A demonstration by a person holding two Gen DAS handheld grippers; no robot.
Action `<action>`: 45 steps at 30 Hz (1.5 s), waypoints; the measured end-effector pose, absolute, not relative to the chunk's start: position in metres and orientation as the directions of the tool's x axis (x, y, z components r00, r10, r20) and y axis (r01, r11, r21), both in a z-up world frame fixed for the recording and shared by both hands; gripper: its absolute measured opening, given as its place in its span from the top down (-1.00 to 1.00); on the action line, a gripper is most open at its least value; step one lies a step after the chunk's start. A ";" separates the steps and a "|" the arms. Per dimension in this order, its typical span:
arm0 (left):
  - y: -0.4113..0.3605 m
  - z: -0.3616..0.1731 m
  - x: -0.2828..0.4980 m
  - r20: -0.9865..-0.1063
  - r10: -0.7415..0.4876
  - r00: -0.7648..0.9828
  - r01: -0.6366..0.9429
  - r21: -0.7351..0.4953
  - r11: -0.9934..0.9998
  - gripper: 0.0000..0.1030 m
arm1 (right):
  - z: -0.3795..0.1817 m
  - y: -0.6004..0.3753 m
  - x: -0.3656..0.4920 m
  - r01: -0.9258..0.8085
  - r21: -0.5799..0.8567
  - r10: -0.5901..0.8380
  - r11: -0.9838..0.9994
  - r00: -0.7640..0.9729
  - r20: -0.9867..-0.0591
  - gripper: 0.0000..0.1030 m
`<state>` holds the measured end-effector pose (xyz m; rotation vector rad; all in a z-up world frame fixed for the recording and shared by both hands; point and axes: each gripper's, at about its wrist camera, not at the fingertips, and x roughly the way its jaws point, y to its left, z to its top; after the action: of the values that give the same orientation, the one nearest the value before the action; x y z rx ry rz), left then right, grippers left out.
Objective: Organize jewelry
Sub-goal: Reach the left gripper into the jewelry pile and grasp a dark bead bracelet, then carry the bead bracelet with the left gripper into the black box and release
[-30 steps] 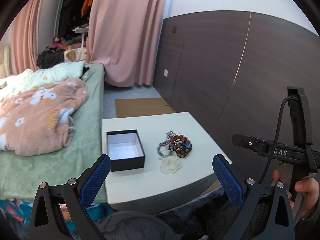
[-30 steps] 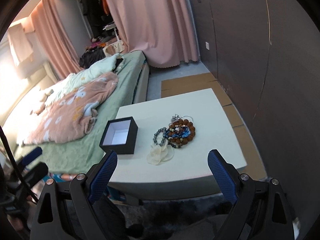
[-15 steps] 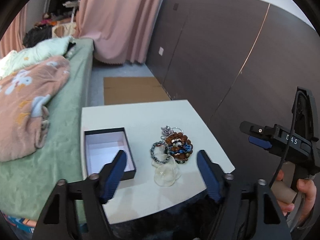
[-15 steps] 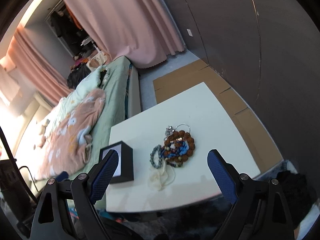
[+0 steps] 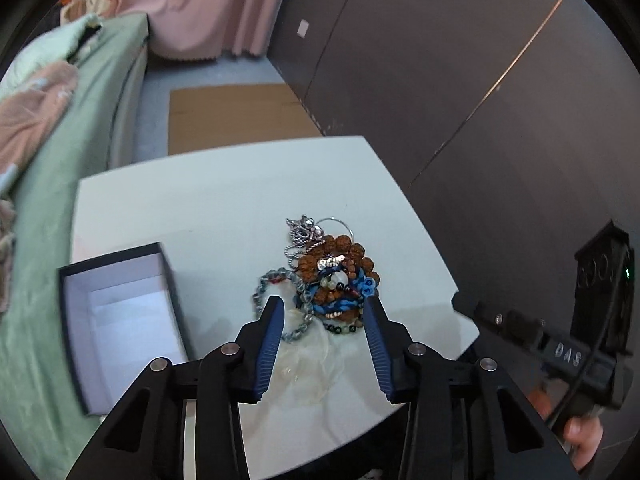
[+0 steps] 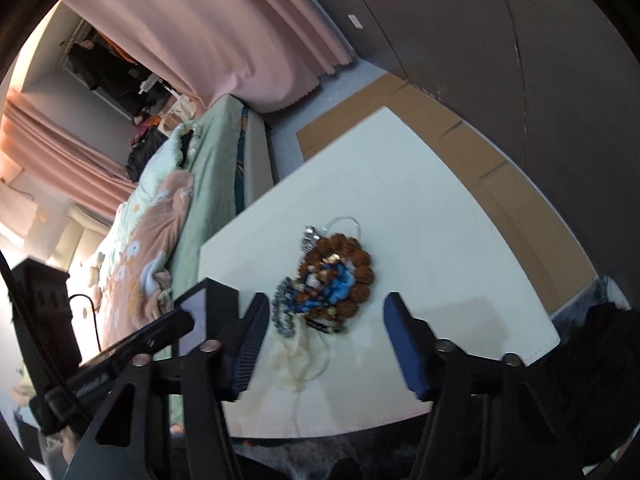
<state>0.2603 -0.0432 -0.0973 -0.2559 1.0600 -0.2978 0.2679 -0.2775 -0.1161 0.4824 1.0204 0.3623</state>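
A tangled pile of jewelry lies on the white table: brown bead bracelet, blue cord, grey bead bracelet, silver chain. It partly rests on a sheer white pouch. An open black box with a white inside stands to its left. My left gripper is open, its fingers either side of the pile's near edge. My right gripper is open just above the same pile. The box shows behind its left finger.
A bed with green sheet and pink blanket runs along the table's left side. A dark panelled wall stands to the right. Flat cardboard lies on the floor beyond the table. The right hand-held gripper's body is at lower right.
Both grippers have moved forward and down toward the jewelry pile. The left gripper's fingers have narrowed but stay open. The right gripper has tilted.
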 end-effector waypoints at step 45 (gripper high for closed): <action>0.005 -0.090 0.268 -0.686 -0.478 0.548 0.048 -0.545 0.837 0.82 | -0.164 -0.206 0.294 -0.290 0.355 0.443 0.889 0.347 -0.827 0.82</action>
<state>0.2683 0.0045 -0.0902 -0.5056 0.9473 -0.3277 0.2936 -0.2062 -0.1641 0.1552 1.1205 0.4777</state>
